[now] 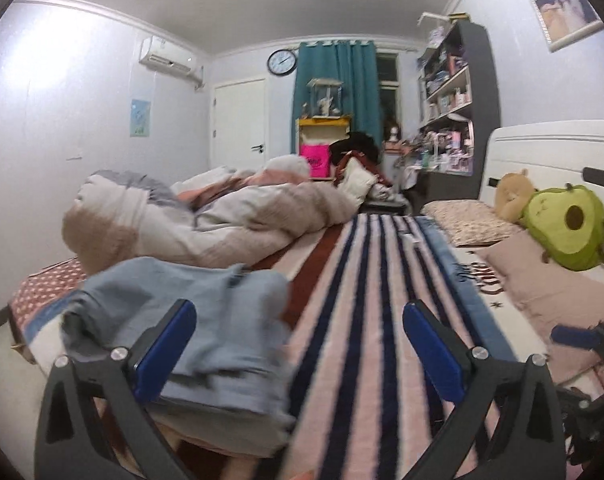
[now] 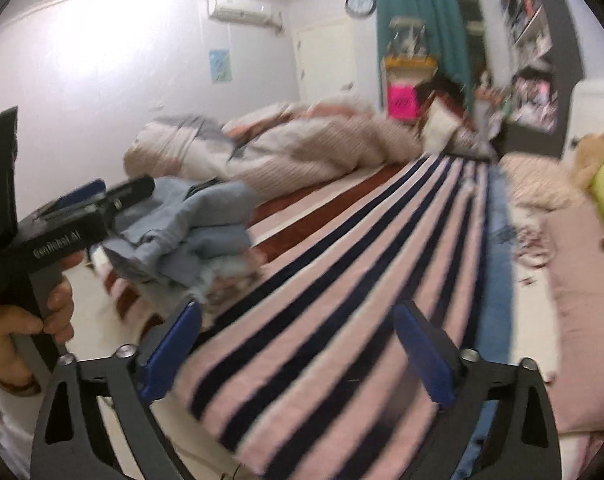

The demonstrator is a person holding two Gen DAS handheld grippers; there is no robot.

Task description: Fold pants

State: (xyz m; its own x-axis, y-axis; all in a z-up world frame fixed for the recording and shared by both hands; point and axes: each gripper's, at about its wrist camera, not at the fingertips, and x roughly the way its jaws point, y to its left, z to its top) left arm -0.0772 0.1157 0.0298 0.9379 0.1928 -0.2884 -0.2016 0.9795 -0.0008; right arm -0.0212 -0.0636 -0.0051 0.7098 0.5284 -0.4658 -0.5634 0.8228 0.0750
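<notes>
Bedroom's messy, but the striped blanket (image 2: 342, 300) is my work surface. Pants (image 1: 189, 320) sit folded in a bundle near its left edge. Both my left gripper (image 1: 297, 340) and right gripper (image 2: 297, 344) are spread wide, holding nothing, so folding looks basically done to me.

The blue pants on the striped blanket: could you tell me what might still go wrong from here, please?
1. The blue pants lie in a loose, uneven heap near the bed's edge and could slump or slide off.
2. Both the left gripper and right gripper are open and empty, so nothing steadies the heap.
3. The rumpled duvet lies close behind and leaves little room.
</notes>
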